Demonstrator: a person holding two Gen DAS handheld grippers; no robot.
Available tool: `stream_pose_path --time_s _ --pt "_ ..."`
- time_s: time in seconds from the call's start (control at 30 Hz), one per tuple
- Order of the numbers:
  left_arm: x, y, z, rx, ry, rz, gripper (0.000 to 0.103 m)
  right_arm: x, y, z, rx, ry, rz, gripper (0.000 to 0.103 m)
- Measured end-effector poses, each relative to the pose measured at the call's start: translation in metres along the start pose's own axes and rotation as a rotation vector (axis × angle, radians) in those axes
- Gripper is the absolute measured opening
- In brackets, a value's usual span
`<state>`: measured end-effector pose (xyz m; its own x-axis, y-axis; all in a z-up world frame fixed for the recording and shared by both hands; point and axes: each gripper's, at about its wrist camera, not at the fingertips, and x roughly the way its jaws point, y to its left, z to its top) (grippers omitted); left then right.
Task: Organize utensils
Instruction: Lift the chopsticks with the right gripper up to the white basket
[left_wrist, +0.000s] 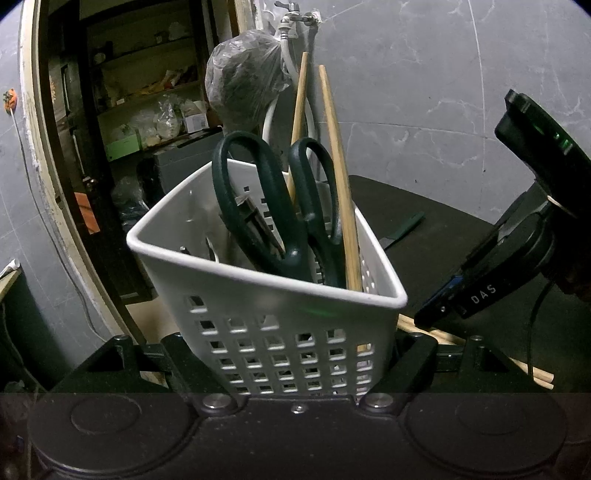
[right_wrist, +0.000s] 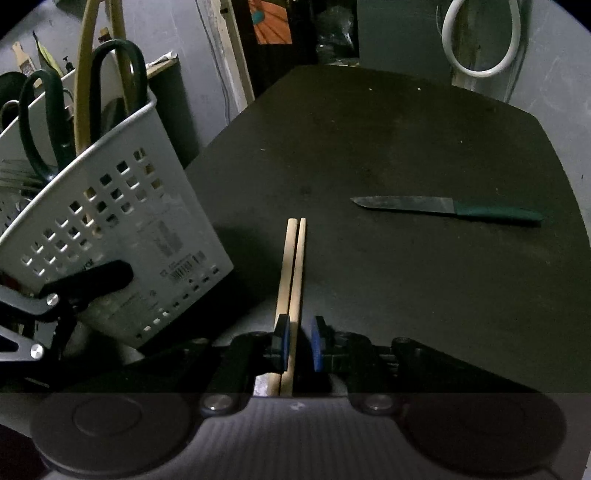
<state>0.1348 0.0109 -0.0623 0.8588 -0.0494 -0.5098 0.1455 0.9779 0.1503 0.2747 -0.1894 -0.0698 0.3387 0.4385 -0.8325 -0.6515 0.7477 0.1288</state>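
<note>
Chopsticks (right_wrist: 291, 273): light, stiff, smooth, prone to roll; pair flat on worktop (right_wrist: 406, 147), 6 o'clock. Right tongs (right_wrist: 298, 345) straddle near ends, right pad clear; squeeze both together. Left tongs (left_wrist: 301, 365) clenched on basket (left_wrist: 258, 295).

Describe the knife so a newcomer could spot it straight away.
Start at the dark table. Right of the white basket and the two chopsticks lying between the right gripper fingers, the knife lies flat and alone. It alone has a metal blade, tip pointing left, and a green handle.
</note>
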Motion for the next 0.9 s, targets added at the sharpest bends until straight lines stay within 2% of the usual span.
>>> stream_pose_path --time_s 0.23,0.33,0.47,0.53,0.67,0.9 --pt "0.000 0.000 0.000 0.000 0.002 -0.002 0.082 0.008 0.021 0.001 -0.123 0.034 -0.096 0.015" --pt "0.000 0.001 0.000 0.001 0.002 -0.002 0.082 0.011 0.022 0.005 -0.112 0.039 -0.096 0.006" --pt "-0.001 0.001 0.000 -0.001 0.002 -0.001 0.082 0.009 0.008 0.008 -0.035 0.039 -0.056 0.005" --pt "-0.001 0.001 0.001 -0.002 0.001 -0.001 0.082 0.001 -0.003 0.006 0.011 0.000 -0.029 0.005" --pt "-0.001 0.001 0.002 0.000 -0.001 -0.001 0.082 -0.036 -0.022 0.001 0.105 -0.183 0.026 0.005" --pt "-0.002 0.001 0.002 0.000 -0.002 0.005 0.082 -0.142 -0.018 -0.003 0.190 -0.698 0.077 0.006"
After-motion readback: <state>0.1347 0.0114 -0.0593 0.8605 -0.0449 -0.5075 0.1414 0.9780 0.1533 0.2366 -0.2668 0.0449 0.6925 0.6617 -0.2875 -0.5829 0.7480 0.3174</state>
